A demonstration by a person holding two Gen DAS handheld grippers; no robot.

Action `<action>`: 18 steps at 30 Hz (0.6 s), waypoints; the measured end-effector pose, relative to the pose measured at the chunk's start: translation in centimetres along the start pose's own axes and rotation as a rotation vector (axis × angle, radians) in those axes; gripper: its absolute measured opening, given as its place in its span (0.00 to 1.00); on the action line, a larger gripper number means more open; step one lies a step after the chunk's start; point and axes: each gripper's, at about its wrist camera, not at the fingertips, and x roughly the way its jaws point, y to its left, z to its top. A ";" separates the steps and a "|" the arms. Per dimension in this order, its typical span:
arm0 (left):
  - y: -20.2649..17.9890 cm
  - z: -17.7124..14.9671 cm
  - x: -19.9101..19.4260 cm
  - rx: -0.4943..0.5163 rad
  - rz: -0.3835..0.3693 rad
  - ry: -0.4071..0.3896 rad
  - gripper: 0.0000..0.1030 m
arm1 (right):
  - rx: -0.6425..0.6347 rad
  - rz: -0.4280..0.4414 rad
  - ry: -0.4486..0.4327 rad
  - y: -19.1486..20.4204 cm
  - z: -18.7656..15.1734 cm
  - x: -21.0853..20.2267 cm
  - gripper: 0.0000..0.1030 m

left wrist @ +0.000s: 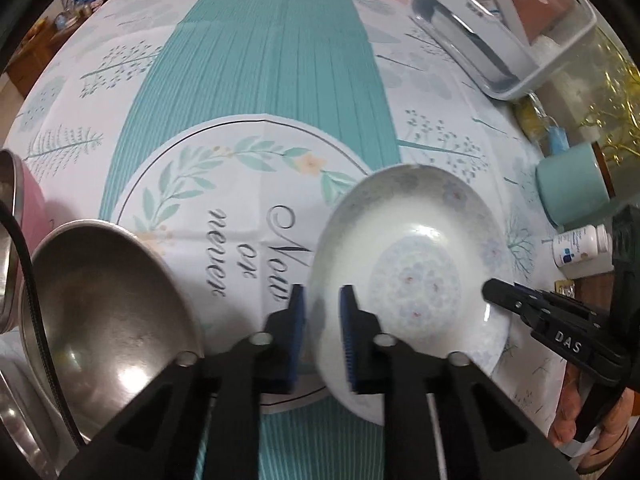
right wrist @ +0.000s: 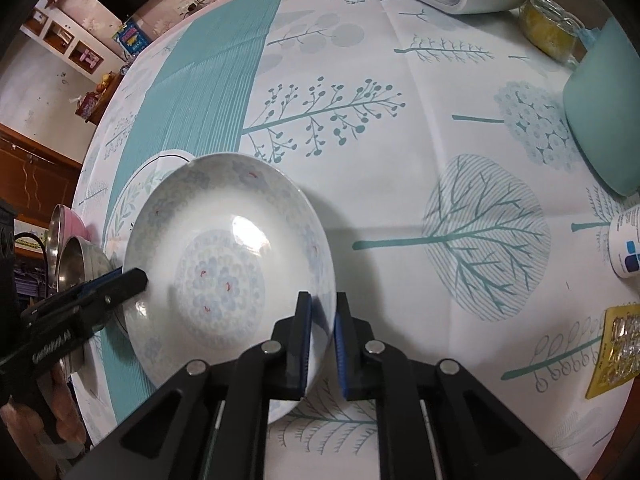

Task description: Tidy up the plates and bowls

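A white bowl with a pale blue flower pattern (left wrist: 412,276) (right wrist: 228,264) is held between both grippers, tilted above the table. My left gripper (left wrist: 322,300) is shut on its left rim, one blue pad inside and one outside. My right gripper (right wrist: 323,308) is shut on its right rim in the same way. The right gripper's finger (left wrist: 500,290) shows at the bowl's right edge in the left wrist view. The left gripper's finger (right wrist: 120,282) shows at its left edge in the right wrist view. A steel bowl (left wrist: 108,316) (right wrist: 78,268) stands at the left.
A pink-sided steel pot (left wrist: 16,216) is at the far left. A clear plastic box (left wrist: 504,24), a teal cup (left wrist: 572,184) (right wrist: 600,120), a white pill bottle (left wrist: 580,244), a jar (right wrist: 552,28) and a yellow blister pack (right wrist: 616,348) line the right side of the tablecloth (right wrist: 400,184).
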 end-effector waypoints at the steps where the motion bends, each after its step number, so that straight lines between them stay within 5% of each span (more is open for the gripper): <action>1: 0.2 0.0 0.0 -0.006 -0.009 0.005 0.11 | 0.000 0.001 0.001 -0.1 -0.1 0.0 0.10; 12: -1.5 -2.2 1.4 0.071 -0.042 0.096 0.11 | -0.009 0.054 0.023 -2.5 -2.4 -1.0 0.08; 18: -1.8 -3.1 1.2 0.060 -0.052 0.079 0.10 | 0.000 0.049 0.016 -2.7 -3.2 -1.4 0.08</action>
